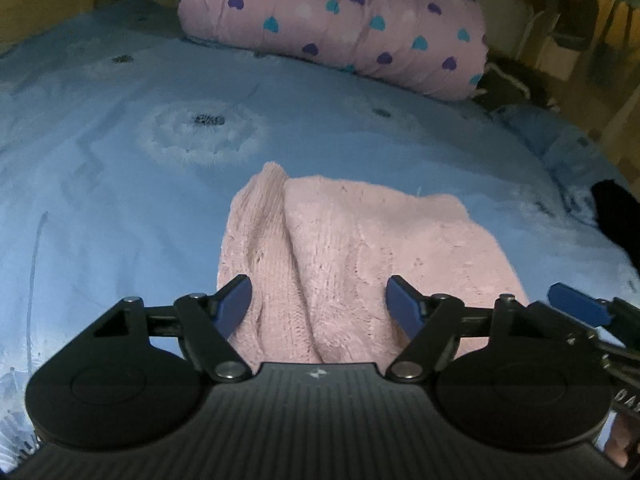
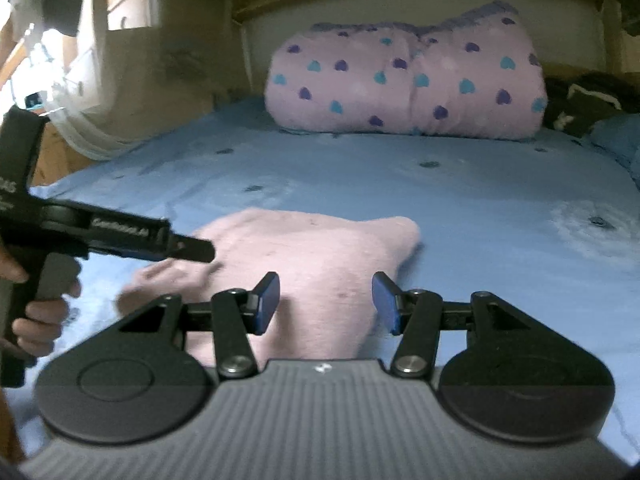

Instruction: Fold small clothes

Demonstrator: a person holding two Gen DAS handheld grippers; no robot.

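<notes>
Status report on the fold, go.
Left gripper open, right gripper open, both empty. Pink knit garment lies partly folded on the blue bedsheet, unheld. Nothing in the way; heart-print quilt well behind.

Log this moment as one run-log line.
task: fold small clothes | garment: pink knit sweater on blue bedsheet | left tool: open, nothing held | right tool: open, nothing held

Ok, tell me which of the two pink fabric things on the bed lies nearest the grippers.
The plain pink knitted garment, flat on the blue sheet just ahead. The other, a rolled pink blanket with hearts, sits at the bed's far end.
</notes>
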